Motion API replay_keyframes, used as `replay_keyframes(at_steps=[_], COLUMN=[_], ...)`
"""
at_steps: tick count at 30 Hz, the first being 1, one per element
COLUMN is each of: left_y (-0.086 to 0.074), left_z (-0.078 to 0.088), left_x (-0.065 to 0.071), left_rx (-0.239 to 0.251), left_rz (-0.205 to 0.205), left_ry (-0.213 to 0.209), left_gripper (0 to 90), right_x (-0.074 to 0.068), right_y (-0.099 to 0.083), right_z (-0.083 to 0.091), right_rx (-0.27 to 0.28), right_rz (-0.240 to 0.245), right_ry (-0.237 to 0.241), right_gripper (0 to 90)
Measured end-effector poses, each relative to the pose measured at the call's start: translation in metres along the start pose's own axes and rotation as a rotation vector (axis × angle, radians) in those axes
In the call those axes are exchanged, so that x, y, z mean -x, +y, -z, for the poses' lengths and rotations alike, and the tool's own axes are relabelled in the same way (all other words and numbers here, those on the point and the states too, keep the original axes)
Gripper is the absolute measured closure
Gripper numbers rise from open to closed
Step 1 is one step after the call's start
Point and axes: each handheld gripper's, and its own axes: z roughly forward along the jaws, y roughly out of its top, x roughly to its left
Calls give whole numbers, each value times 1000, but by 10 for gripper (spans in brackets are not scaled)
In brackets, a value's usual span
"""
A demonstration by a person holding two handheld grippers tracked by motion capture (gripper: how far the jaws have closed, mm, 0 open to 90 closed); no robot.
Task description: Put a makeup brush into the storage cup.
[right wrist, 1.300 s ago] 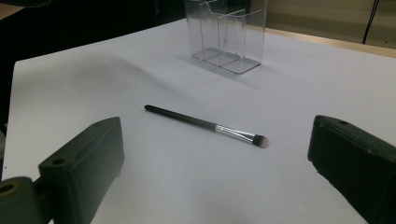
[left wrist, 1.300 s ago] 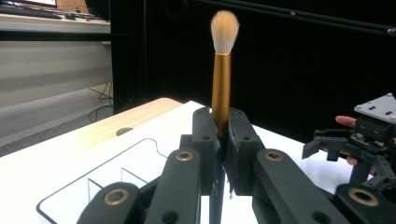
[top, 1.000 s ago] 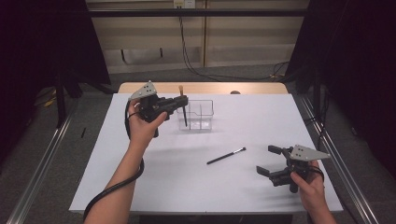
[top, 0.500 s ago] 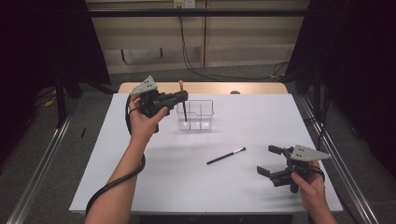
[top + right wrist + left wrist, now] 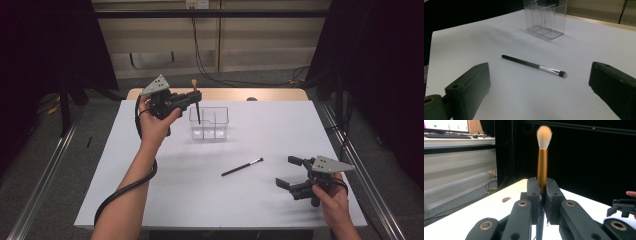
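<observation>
Now | left claw (image 5: pixel 196 96) clamps gold brush (image 5: pixel 542 162) upright | above clear organizer (image 5: pixel 209 122)

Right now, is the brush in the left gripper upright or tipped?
Upright. The left gripper clamps the brush by its handle, bristles up; in the high view its dark lower end hangs over the clear organizer.

Bright table, dark surround; soft shadows
</observation>
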Motion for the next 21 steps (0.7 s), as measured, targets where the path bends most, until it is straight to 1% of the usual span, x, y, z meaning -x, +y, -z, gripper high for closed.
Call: replay_keyframes(at_steps=[4, 6, 10, 11, 13, 16, 18, 21], left_y=[2, 3, 7, 8, 10, 11, 11, 10], left_z=[-1, -2, -4, -5, -5, -7, -7, -9], left_x=[-3, -4, -6, -6, -8, -9, -11, -12], left_rx=[-2, 5, 2, 1, -3, 2, -4, 2], left_rz=[-4, 1, -5, -7, -17, -9, -12, -9], left_ry=[16, 18, 31, 27, 34, 39, 41, 46], left_gripper=[835, 835, 835, 835, 835, 835, 835, 835], right_x=[-1, -1, -1, -1, -1, -1, -1, -1], right_y=[0, 0, 0, 0, 0, 0, 0, 1], right_z=[-1, -1, -2, -2, -1, -1, -1, -1], right_rx=[-4, -5, -10, -11, -10, -10, -8, -5], right_rz=[6, 9, 12, 12, 15, 16, 15, 16], right_ry=[4, 6, 6, 6, 5, 6, 6, 7], right_gripper=[32, 33, 33, 33, 32, 32, 33, 33])
